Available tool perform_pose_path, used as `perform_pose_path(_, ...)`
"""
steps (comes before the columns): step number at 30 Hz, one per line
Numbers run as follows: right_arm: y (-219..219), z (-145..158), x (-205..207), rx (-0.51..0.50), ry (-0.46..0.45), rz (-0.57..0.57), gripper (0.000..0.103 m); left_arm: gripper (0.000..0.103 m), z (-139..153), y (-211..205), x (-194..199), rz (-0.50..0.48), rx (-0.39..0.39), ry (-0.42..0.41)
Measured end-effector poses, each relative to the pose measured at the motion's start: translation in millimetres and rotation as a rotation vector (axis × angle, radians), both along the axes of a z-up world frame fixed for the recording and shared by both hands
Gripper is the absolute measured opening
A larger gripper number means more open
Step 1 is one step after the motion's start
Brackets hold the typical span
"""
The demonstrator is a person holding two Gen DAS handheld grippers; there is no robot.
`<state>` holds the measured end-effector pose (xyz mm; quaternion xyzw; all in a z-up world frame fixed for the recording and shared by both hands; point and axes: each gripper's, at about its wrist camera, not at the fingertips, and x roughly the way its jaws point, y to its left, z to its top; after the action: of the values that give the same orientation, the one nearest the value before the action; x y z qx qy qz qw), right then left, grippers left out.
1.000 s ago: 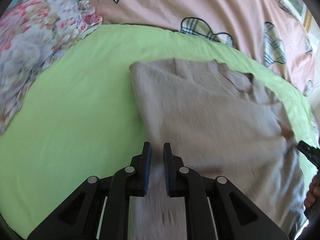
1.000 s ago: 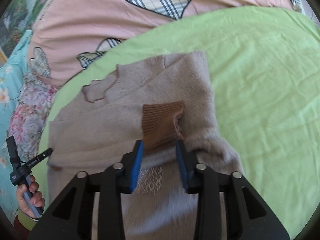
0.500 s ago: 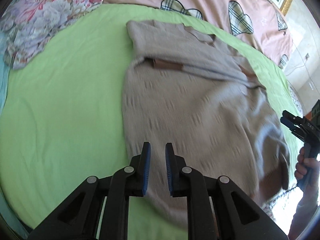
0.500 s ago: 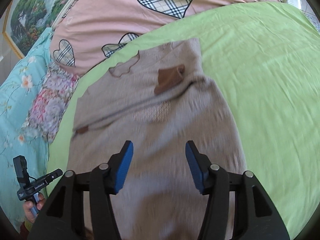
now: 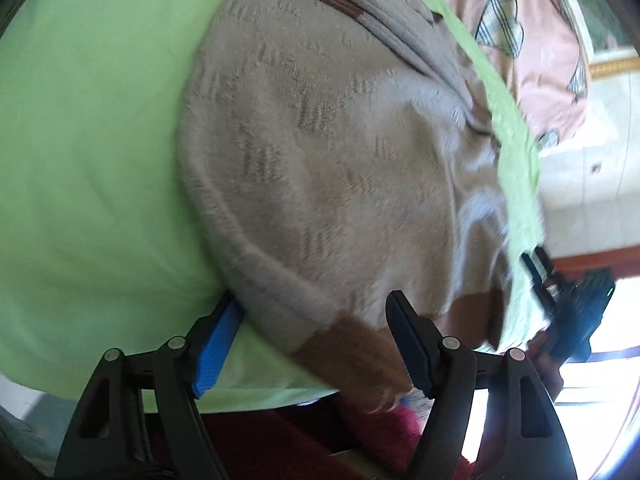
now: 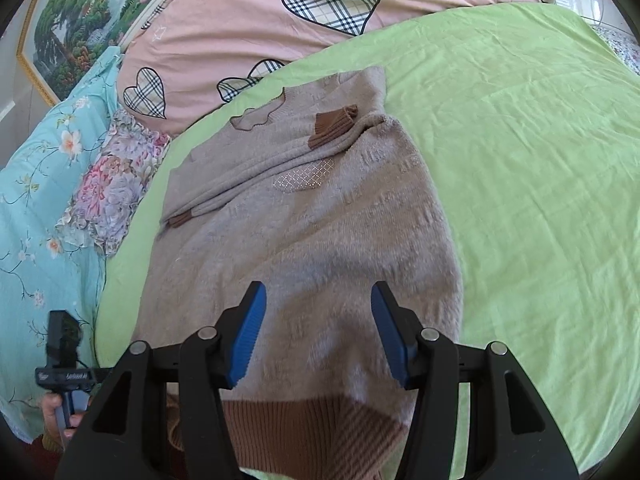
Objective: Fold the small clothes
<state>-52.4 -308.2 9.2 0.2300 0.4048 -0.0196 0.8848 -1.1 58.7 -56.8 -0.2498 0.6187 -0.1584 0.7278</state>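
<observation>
Beige sweater (image 6: 312,216) lies flat on green bed sheet (image 6: 520,160), sleeves folded across chest, brown hem toward bed's near edge. Left tool (image 5: 316,336) spread wide w/ sweater's hem corner between its jaws. Right tool (image 6: 318,332) also spread, above sweater's lower body. Pink heart-print quilt (image 6: 248,24) beyond sweater's collar.

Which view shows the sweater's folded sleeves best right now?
Right wrist: both sleeves lie sharp across the sweater, brown cuffs visible. Left wrist view is blurred, showing them only at the top edge.
</observation>
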Motion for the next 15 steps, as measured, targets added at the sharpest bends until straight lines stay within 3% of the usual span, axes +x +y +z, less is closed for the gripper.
perform_pose_path(2, 0.3, -0.5, -3.6, 0.002, 0.0, 0.0, 0.056, 0.063, -0.2, -2.7, 0.0, 0.0, 0.012, -0.012)
perform_pose_path(4, -0.9, -0.3, -8.1, 0.013, -0.006, -0.002, 0.056, 0.024, 1.7, -3.6, -5.6, -0.029, 0.069, -0.042)
perform_pose_path(6, -3.2, -0.6, -14.7, 0.032, -0.008, -0.006, 0.056, 0.016, -0.6, 4.3, -11.7, -0.057, 0.07, -0.049)
perform_pose_path(11, -9.3, -3.5, -37.3, 0.032, 0.025, 0.011, 0.056, 0.02, -1.5, 18.0, -28.4, -0.108, 0.056, -0.102)
perform_pose_path(14, -15.3, -9.8, -48.5, 0.02, 0.061, 0.011, 0.056, 0.045, -5.5, 15.0, -26.2, -0.108, -0.015, -0.087)
perform_pose_path(15, -17.5, -11.8, -50.7, 0.022, 0.068, 0.01, 0.056, 0.06, -6.0, 11.1, -26.0, -0.114, -0.042, -0.086)
